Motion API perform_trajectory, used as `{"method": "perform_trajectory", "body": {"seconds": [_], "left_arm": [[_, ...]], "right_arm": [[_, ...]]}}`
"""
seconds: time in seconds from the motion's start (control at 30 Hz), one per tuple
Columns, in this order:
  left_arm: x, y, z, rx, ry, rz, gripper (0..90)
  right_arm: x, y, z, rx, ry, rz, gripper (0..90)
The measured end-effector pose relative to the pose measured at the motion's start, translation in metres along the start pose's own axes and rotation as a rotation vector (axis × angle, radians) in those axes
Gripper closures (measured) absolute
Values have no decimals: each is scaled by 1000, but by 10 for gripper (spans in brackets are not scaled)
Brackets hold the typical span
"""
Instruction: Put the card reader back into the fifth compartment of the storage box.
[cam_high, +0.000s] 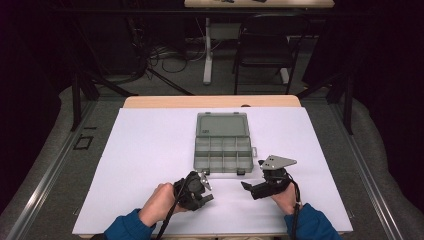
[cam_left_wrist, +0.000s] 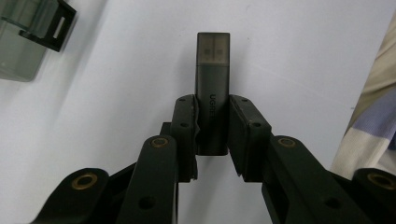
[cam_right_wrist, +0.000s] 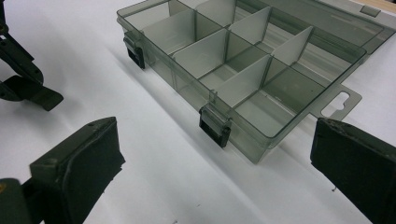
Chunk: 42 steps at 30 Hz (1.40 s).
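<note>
Between the left gripper (cam_left_wrist: 212, 135) jaws — a dark, translucent-capped USB stick (cam_left_wrist: 213, 88), clamped; right gripper (cam_right_wrist: 212, 168) jaws agape.

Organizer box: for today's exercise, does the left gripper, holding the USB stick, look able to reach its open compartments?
Probably yes. The organizer box lies open just beyond the left gripper, which grips the USB stick; bare table lies between.

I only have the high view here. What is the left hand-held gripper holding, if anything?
Observer: The left hand-held gripper is shut on a dark USB stick, seen in the left gripper view.
Operator: Which way does the stick point?
Observer: It sticks out forward past the jaws, translucent cap end foremost.
Operator: Is the organizer box ready for it?
Observer: The right gripper view shows the organizer box open, and the compartments visible there look empty.
Operator: And the right one?
Observer: The right hand-held gripper is open, holding nothing.
</note>
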<state>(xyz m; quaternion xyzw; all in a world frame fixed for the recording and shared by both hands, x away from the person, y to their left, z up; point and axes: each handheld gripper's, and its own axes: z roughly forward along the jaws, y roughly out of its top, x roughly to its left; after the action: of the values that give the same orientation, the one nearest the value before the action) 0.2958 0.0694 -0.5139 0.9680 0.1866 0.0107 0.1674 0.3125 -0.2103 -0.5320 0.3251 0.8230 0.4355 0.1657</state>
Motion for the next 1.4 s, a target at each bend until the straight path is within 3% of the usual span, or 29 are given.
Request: {"method": "perform_trajectory", "body": {"seconds": [0.43, 0.83, 1.4], "left_arm": [[12, -8, -6, -85, 18, -46, 726], [21, -12, -7, -129, 51, -79, 726], [26, -17, -14, -223, 91, -102, 726]], "right_arm": [[0, 0, -1, -10, -6, -2, 10], [0, 0, -1, -16, -8, -4, 10], [0, 0, -1, -18, -7, -3, 10]]}}
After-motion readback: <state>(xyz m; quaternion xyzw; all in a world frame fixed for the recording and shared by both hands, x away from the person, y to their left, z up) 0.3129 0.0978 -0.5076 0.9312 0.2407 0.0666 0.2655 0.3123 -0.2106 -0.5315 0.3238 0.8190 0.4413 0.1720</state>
